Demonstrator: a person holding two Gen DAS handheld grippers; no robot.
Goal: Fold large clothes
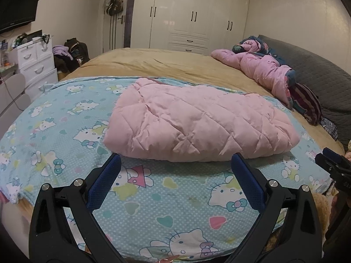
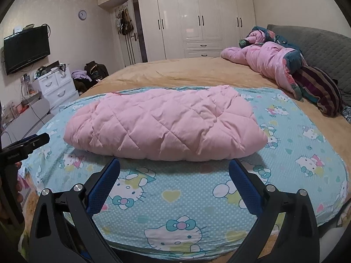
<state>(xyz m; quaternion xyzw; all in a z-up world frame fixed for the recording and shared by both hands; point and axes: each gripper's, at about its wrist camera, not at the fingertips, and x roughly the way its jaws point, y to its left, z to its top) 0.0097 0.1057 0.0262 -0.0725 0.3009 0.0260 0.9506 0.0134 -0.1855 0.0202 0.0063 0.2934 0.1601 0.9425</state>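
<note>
A pink quilted garment (image 1: pixel 197 120) (image 2: pixel 166 125) lies folded into a thick bundle on a blue cartoon-cat sheet (image 1: pixel 65 131) (image 2: pixel 175 192) spread over the bed. My left gripper (image 1: pixel 175 160) stands open just short of the bundle's near edge, with nothing between its blue pads. My right gripper (image 2: pixel 174 164) is open too, close to the near edge of the bundle and holding nothing. The right gripper also shows at the right edge of the left wrist view (image 1: pixel 329 157). In the right wrist view the left gripper (image 2: pixel 33 142) appears at the left edge.
A tan bedspread (image 1: pixel 175 63) covers the bed beyond the sheet. A rumpled pink and dark duvet (image 1: pixel 263 68) (image 2: pixel 274 59) lies by the grey headboard (image 2: pixel 318 43). White drawers (image 1: pixel 35 59), a wall TV (image 2: pixel 26 48) and white wardrobes (image 2: pixel 197 17) line the room.
</note>
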